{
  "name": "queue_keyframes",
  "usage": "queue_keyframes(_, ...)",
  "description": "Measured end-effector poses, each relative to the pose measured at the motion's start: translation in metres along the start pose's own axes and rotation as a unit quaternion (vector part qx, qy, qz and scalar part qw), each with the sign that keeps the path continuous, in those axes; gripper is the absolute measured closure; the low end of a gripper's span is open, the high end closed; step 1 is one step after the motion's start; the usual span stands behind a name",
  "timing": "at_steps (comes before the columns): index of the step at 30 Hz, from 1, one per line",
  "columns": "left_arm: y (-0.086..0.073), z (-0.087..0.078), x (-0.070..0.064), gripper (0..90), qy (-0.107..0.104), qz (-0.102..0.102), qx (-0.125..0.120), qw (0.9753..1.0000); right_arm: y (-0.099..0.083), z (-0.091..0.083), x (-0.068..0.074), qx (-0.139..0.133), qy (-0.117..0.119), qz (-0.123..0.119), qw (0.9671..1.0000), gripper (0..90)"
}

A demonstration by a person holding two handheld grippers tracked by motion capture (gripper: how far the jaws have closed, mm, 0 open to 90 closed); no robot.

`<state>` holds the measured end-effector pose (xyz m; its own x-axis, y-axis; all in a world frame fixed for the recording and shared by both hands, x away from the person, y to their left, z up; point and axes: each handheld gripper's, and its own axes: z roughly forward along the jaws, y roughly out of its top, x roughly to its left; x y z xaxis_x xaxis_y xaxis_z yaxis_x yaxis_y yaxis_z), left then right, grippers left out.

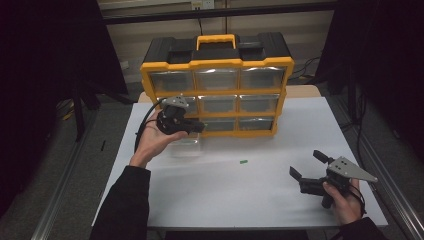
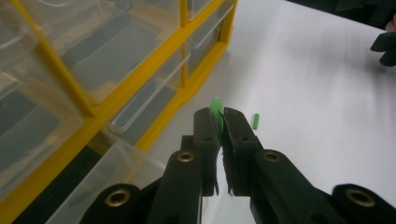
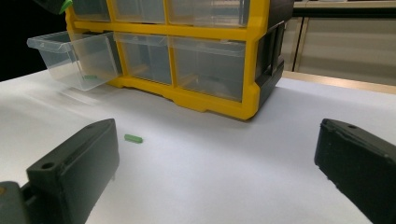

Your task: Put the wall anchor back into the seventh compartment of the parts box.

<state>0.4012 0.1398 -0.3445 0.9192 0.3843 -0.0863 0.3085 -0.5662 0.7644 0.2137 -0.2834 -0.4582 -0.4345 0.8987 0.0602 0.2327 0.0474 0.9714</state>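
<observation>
Small green piece [image 2: 215,114] pinched between the tips of the left gripper [image 2: 218,122]. It stands up past the jaw ends, its top poking out above them, lower part hidden in the narrow slot between the two black jaws. Jaws pressed together on it.

Left gripper [image 1: 197,127] is held up off the table in the person's left hand [image 1: 152,140], in front of the bottom-left corner of the yellow drawer cabinet [image 1: 218,64]. Directly under and just ahead of it: the clear drawer [image 1: 185,146] of the bottom row, left column, pulled out toward the person. From the right gripper view that drawer [image 3: 74,58] hangs forward of the cabinet face, tilted slightly, with something green lying on its floor, too faint to name.

A second green piece [image 1: 243,161] lies flat on the white table [image 1: 250,195], by itself, between the cabinet and the person, well apart from both grippers. Same piece visible from the left gripper view [image 2: 255,121] and the right gripper view [image 3: 133,138].

Right gripper [image 1: 309,166] low at the near right of the table, in the right hand [image 1: 345,200], jaws wide apart, nothing between them.
</observation>
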Motion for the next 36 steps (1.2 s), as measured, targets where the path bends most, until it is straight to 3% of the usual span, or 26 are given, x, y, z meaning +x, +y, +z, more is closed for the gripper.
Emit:
queue_keyframes(6, -0.001, -0.007, 0.009, 84.9, 0.011, 0.011, 0.02, 0.9997, 0.0, 0.0, 0.0, 0.0, 0.001, -0.001, 1.0, 0.0)
queue_keyframes(16, -0.008, -0.016, 0.024, 84.9, 0.021, -0.003, 0.04, 0.999, 0.0, 0.0, 0.0, 0.0, -0.001, 0.001, 1.0, 0.0)
queue_keyframes(19, -0.01, -0.02, 0.028, 84.9, 0.029, 0.0, 0.053, 0.9982, 0.0, 0.0, 0.0, 0.001, 0.0, 0.0, 1.0, 0.0)
queue_keyframes(20, -0.011, -0.02, 0.029, 84.9, 0.037, -0.008, 0.048, 0.9981, 0.0, 0.0, 0.0, 0.0, 0.0, 0.001, 1.0, 0.0)
queue_keyframes(21, -0.012, -0.021, 0.031, 84.9, 0.036, -0.001, 0.054, 0.9979, 0.0, 0.0, 0.0, 0.0, 0.0, 0.0, 1.0, 0.0)
queue_keyframes(22, -0.013, -0.02, 0.032, 84.9, 0.039, -0.009, 0.052, 0.9979, 0.0, 0.0, 0.0, 0.001, 0.0, 0.0, 1.0, 0.0)
queue_keyframes(24, -0.014, -0.02, 0.034, 84.9, 0.037, -0.005, 0.071, 0.9968, 0.0, 0.0, 0.0, 0.001, 0.0, 0.0, 1.0, 0.0)
queue_keyframes(27, -0.015, -0.019, 0.036, 84.9, 0.036, -0.016, 0.073, 0.9966, 0.0, 0.0, 0.0, 0.0, -0.001, 0.0, 1.0, 0.0)
queue_keyframes(29, -0.016, -0.018, 0.038, 84.9, 0.043, -0.004, 0.085, 0.9954, 0.0, 0.0, 0.0, 0.001, -0.001, 0.0, 1.0, 0.0)
queue_keyframes(31, -0.016, -0.017, 0.038, 84.9, 0.043, -0.013, 0.087, 0.9952, 0.0, 0.0, 0.0, 0.001, 0.0, 0.0, 1.0, 0.0)
queue_keyframes(32, -0.017, -0.017, 0.04, 84.9, 0.043, -0.003, 0.094, 0.9946, 0.0, 0.0, 0.0, 0.001, 0.0, 0.0, 1.0, 0.0)
queue_keyframes(36, -0.018, -0.013, 0.039, 84.9, 0.04, -0.01, 0.109, 0.9932, 0.0, 0.0, 0.0, 0.002, 0.0, 0.0, 1.0, 0.0)
